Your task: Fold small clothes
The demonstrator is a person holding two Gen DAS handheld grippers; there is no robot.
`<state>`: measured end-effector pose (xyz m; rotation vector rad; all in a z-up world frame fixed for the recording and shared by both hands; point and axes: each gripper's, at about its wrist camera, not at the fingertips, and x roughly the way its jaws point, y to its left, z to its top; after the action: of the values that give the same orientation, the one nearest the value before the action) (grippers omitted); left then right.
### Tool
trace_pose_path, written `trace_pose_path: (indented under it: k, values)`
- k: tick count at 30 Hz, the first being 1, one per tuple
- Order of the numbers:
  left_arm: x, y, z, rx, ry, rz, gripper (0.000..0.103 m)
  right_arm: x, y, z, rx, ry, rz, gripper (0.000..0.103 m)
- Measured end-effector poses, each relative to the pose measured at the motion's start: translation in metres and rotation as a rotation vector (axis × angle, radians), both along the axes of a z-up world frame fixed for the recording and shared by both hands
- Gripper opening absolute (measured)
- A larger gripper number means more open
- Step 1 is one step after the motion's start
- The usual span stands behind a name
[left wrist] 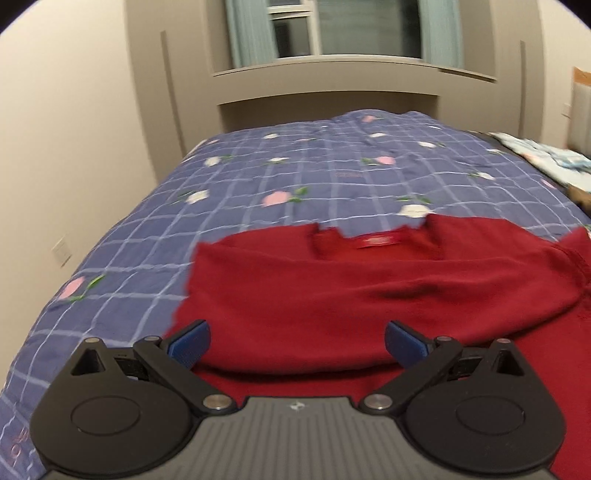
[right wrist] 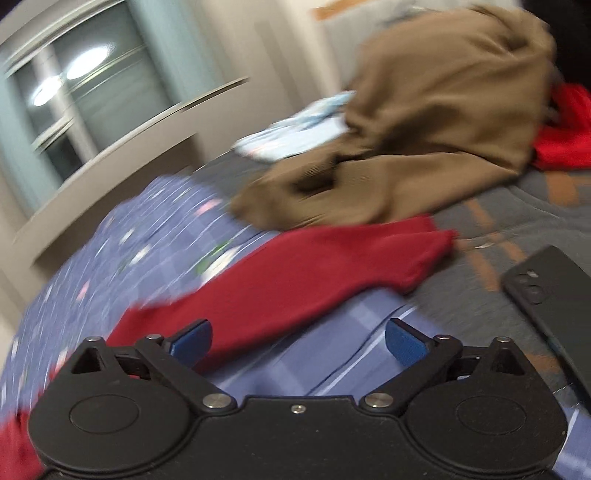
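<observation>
Left gripper (left wrist: 297, 345) up close, jaws spread wide and gripping nothing, hovering over the near hem of the dark red sweater (left wrist: 369, 295). That sweater lies flat on the bed, soft knit, its left side folded in to a straight edge, neckline and a small red label (left wrist: 377, 242) at the far end. Over on the right, the right gripper (right wrist: 298, 345) has its jaws released too, blue pads (right wrist: 192, 341) well apart, nothing between them; the picture is smeared. Just past it, the sweater's sleeve (right wrist: 314, 273) stretches out to the right, cuff reaching off the quilt onto a grey cover (right wrist: 517, 210). Under it all, a blue checked quilt (left wrist: 258, 177) with pink and white flowers. Near right, a black phone (right wrist: 554, 295) lies flat. Farther back, a heaped brown garment (right wrist: 424, 129), bright red cloth (right wrist: 565, 136) beside it, pale blue fabric (right wrist: 295, 133) behind. Beyond, a beige headboard (left wrist: 325, 85) and window (left wrist: 332, 26).
</observation>
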<state>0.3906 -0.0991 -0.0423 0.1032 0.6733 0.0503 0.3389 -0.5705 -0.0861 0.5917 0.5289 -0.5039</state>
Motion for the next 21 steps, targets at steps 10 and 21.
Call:
trace_pose_path:
  k: [10,21]
  values:
    - [0.042,-0.038,-0.023,0.08,0.066,-0.021,0.103,0.02,-0.077,-0.026,0.062,0.095,-0.188,0.067]
    - [0.031,-0.03,-0.015,0.021,0.078,-0.033,0.103,0.021,-0.079,-0.014,0.004,0.08,-0.185,0.004]
